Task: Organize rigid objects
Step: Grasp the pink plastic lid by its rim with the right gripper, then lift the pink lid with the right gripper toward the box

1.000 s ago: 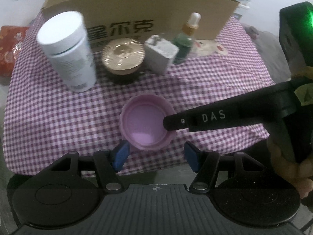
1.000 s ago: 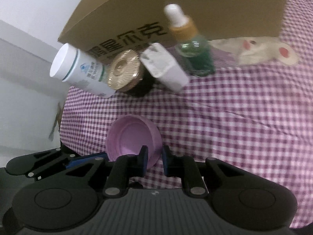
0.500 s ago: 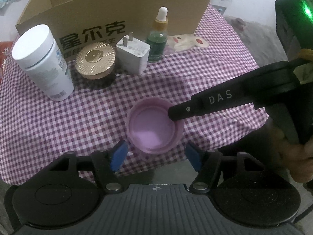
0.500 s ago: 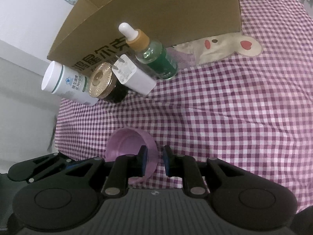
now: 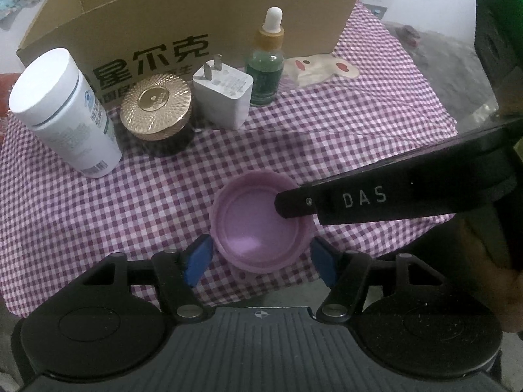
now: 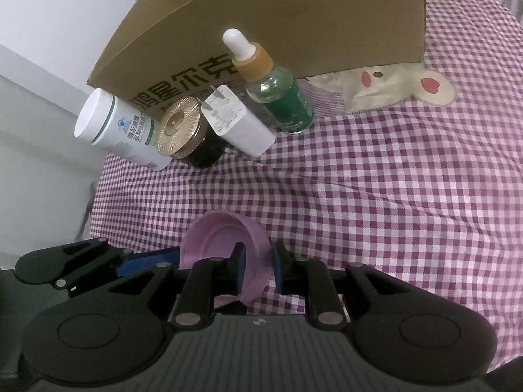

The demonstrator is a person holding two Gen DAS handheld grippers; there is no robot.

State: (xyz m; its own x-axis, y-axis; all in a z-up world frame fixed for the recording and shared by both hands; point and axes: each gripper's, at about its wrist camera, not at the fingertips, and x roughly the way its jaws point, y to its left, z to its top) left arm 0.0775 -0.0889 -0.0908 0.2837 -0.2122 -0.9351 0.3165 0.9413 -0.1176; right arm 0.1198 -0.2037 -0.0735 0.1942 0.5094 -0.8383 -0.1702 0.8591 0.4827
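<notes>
A purple lid (image 5: 260, 225) lies open side up, just above the checked cloth at its near edge. My right gripper (image 6: 258, 268) is shut on the lid's right rim (image 6: 258, 261), and its black finger (image 5: 359, 199) reaches in from the right in the left wrist view. My left gripper (image 5: 260, 261) is open, with a blue pad on each side of the lid and a small gap at both. Along the cardboard box (image 5: 196, 9) stand a white bottle (image 5: 65, 111), a gold-lidded jar (image 5: 155, 107), a white charger (image 5: 224, 93) and a green dropper bottle (image 5: 266, 68).
The purple checked cloth (image 6: 392, 179) covers the table and bears a bunny patch (image 6: 392, 88) by the box's right corner. The table edge runs just under both grippers. A person's hand (image 5: 510, 287) holds the right gripper at the far right.
My left gripper has come down and closer, so the lid now sits between its pads instead of beyond them. The right gripper keeps hold of the lid's rim.
</notes>
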